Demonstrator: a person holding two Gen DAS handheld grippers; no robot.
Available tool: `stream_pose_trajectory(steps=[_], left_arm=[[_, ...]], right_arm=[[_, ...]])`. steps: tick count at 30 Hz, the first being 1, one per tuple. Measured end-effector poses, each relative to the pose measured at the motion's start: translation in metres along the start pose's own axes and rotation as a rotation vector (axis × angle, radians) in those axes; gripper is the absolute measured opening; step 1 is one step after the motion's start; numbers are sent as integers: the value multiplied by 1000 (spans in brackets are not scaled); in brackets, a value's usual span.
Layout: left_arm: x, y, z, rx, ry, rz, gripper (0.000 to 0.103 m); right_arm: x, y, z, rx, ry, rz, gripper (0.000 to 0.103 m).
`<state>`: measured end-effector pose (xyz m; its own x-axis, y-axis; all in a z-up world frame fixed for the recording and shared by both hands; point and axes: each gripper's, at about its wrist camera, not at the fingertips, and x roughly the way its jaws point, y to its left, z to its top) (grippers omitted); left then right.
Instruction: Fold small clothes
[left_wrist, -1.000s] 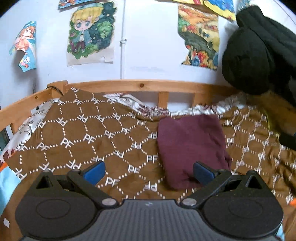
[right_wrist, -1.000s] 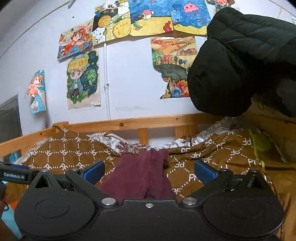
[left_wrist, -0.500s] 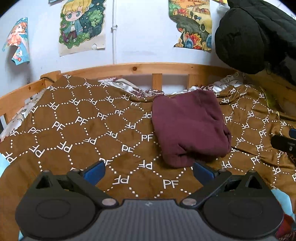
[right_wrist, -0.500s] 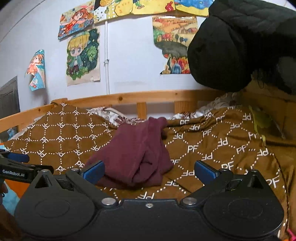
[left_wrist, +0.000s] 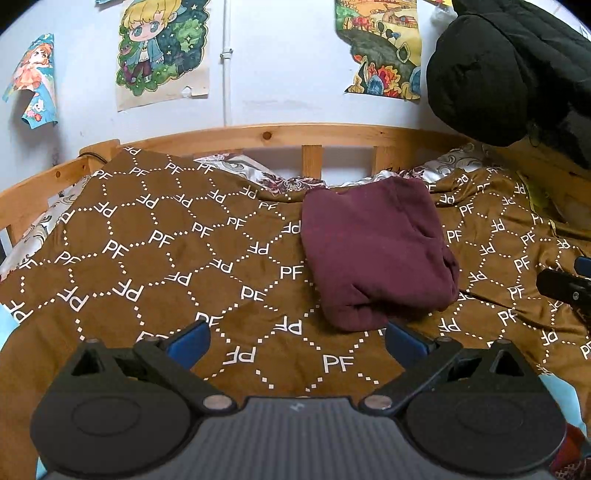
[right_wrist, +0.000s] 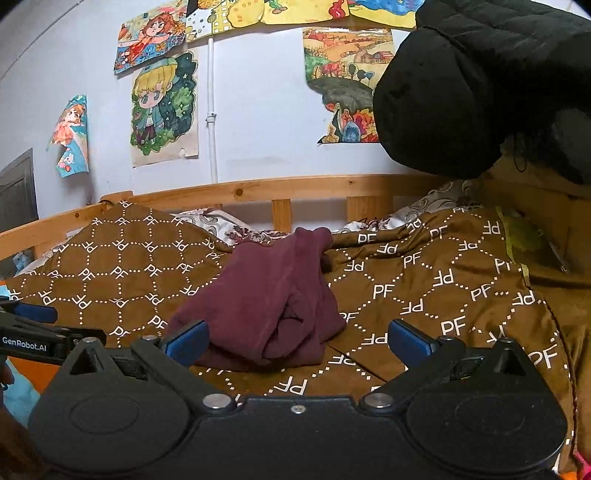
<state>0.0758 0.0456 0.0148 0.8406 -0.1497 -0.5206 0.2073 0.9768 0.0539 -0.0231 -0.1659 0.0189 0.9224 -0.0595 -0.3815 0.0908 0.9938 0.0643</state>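
My left gripper (left_wrist: 293, 341) has its blue-padded fingers (left_wrist: 186, 341) spread wide apart with nothing between them, and it hangs above the brown patterned blanket (left_wrist: 155, 266). Just ahead of it and a little to its right lies the maroon garment (left_wrist: 373, 251), folded into a thick bundle on the blanket; its near edge sits just beyond the right fingertip without touching it. On the right wrist view my right gripper (right_wrist: 295, 338) is likewise spread wide and empty. The same maroon garment (right_wrist: 266, 306) lies straight ahead of it, leaning toward the left finger (right_wrist: 186, 338), whose pad overlaps the cloth's near edge in the picture, though I cannot tell if they touch. Far to the right of my left tool I see the tip of the right gripper (left_wrist: 565, 284) over the blanket, and far to the left of my right tool the left gripper's (right_wrist: 40, 328) black arm shows. Beyond the garment runs a wooden bed rail (left_wrist: 295, 134), with drawings (left_wrist: 162, 51) on the wall and a black jacket (right_wrist: 480, 85) hanging up to the right.
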Motion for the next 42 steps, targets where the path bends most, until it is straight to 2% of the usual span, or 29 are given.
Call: stream_pose_trajectory(steps=[26, 33, 42], left_arm=[[0, 0, -1, -6, 13, 2, 103], [5, 3, -1, -33, 70, 10, 103], [2, 4, -1, -29, 59, 12, 102]], right_arm=[[0, 3, 0, 1, 2, -14, 102], [0, 4, 0, -2, 4, -13, 102], [1, 3, 0, -6, 7, -7, 102]])
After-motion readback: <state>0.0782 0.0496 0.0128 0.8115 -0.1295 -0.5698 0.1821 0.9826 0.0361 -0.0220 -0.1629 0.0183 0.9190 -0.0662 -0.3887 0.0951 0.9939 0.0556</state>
